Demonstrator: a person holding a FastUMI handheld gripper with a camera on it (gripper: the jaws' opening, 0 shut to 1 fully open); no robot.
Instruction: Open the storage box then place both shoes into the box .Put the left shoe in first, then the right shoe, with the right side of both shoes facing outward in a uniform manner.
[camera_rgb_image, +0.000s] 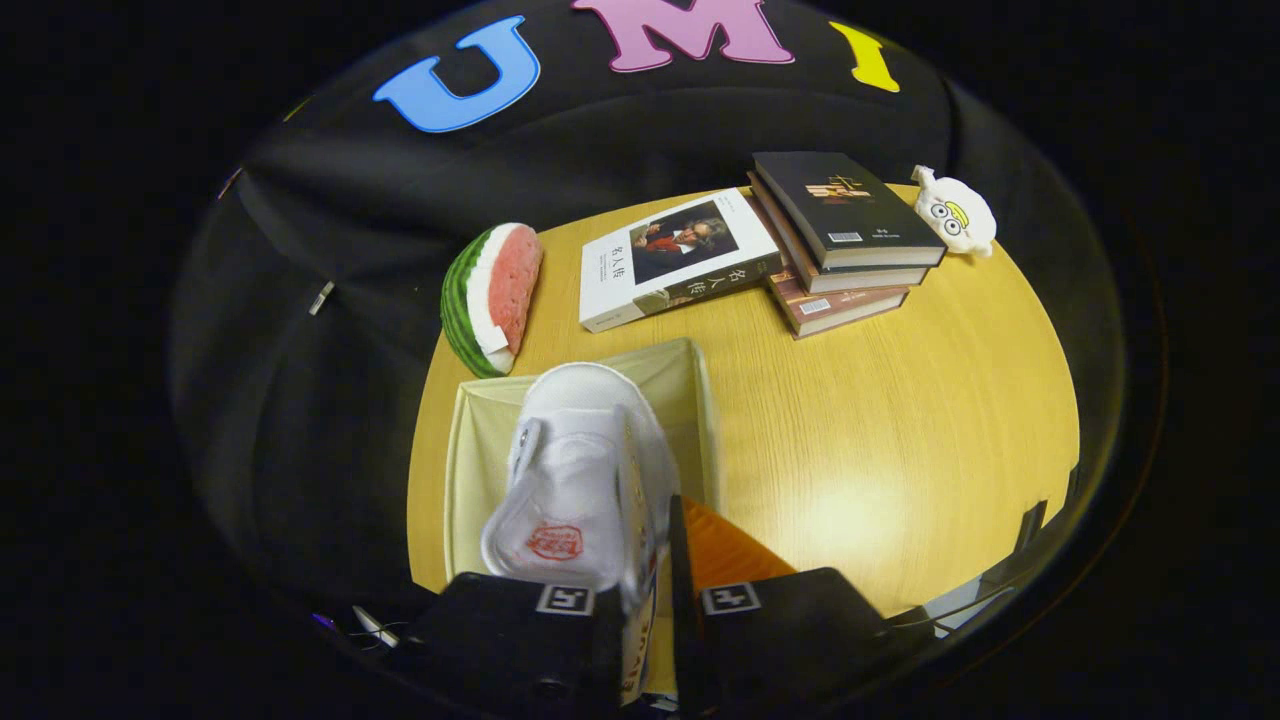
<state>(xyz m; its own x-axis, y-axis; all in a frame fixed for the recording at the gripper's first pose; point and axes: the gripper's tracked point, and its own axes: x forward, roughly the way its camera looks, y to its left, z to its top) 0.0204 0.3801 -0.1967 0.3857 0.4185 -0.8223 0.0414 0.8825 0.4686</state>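
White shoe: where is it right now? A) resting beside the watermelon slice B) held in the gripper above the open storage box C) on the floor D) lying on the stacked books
B: the gripper pinches the white shoe over the open storage box.

Overhead light, moderately bright on the wooden table (900, 420), with a soft glare patch ahead of the right finger. Booth wall dark, little detail there. Strong fisheye bending: table edge curves, stacked books (840, 240) lean outward. White shoe (580, 480) near blown out, slight motion blur on box rim (708, 420). Gripper (660, 600) fingers close, soft focus, pinched on the shoe's side.
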